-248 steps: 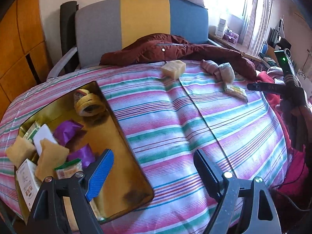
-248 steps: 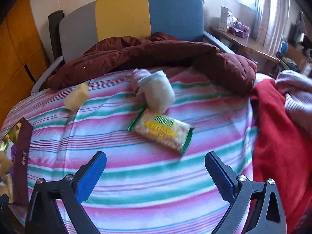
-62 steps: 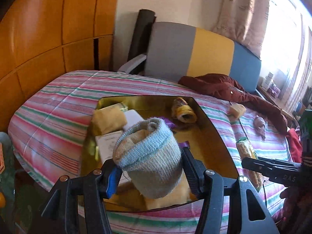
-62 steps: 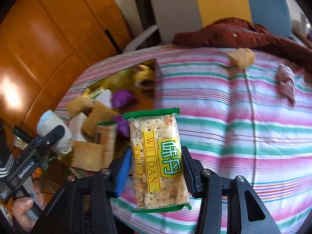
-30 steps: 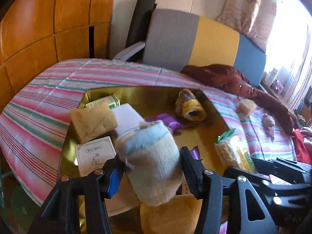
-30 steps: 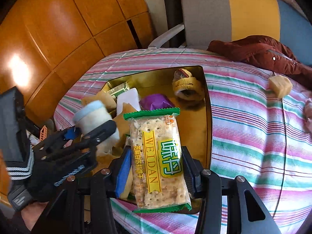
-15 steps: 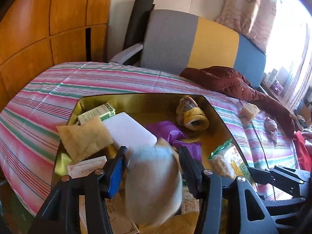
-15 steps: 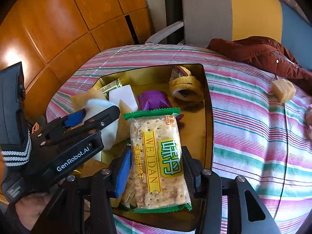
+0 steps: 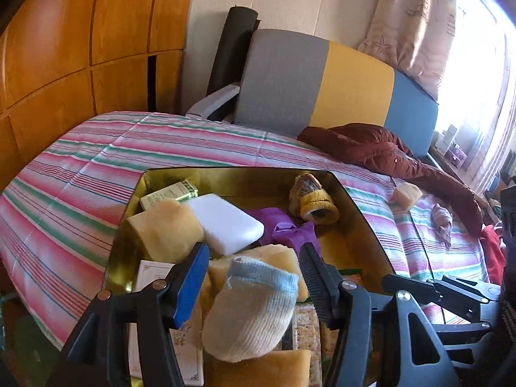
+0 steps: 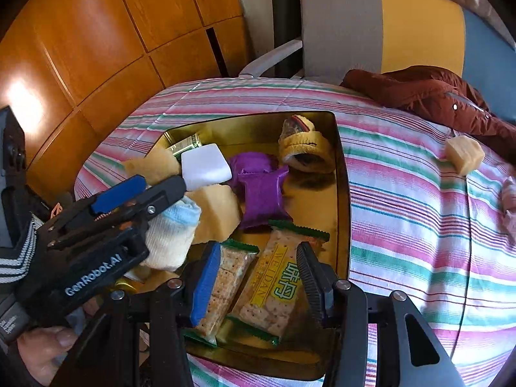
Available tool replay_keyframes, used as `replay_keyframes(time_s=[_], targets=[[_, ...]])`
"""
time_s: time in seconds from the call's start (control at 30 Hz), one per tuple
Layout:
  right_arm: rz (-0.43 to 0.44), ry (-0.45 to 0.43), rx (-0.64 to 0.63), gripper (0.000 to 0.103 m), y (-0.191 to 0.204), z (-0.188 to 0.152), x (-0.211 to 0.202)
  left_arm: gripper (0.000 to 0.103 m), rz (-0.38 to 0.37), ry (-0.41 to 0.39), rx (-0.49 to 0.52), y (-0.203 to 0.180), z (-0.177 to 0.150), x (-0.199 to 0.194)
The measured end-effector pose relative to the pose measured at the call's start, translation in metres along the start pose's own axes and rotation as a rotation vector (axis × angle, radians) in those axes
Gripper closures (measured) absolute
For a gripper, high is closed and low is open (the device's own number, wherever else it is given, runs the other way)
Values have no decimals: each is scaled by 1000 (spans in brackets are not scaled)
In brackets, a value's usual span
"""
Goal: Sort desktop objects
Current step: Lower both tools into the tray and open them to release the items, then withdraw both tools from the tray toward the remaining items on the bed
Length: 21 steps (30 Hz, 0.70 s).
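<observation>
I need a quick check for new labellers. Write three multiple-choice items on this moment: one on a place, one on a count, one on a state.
1. Where does the loose sponge block lie?
A. In the gold tray
B. On the striped bedspread, near the maroon jacket
C. On top of the maroon jacket

2. How many cracker packs lie in the gold tray?
A. One
B. Two
C. Four

3. What state is the right tool in?
A. Open, with a cracker pack lying on the tray floor between its fingers
B. Shut on the sponge block
C. Shut with nothing in it

Answers:
1 B: the block sits on the stripes to the right of the tray's wall.
2 B: two green-edged packs lie side by side in the right wrist view.
3 A: the fingers stand apart and the pack rests tilted below them.
</observation>
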State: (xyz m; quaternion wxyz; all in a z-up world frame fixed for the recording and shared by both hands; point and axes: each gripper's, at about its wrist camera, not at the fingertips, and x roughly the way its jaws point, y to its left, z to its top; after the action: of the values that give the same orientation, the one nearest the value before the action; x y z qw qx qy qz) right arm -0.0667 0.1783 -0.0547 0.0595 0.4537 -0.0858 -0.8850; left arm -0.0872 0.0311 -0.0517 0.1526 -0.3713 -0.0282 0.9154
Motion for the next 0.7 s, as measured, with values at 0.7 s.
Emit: replay_keyframes(time_s=[0.7], targets=[[25,-52,-17,43,18,-13,-21,38,83,-54,11,4,-10,-62]])
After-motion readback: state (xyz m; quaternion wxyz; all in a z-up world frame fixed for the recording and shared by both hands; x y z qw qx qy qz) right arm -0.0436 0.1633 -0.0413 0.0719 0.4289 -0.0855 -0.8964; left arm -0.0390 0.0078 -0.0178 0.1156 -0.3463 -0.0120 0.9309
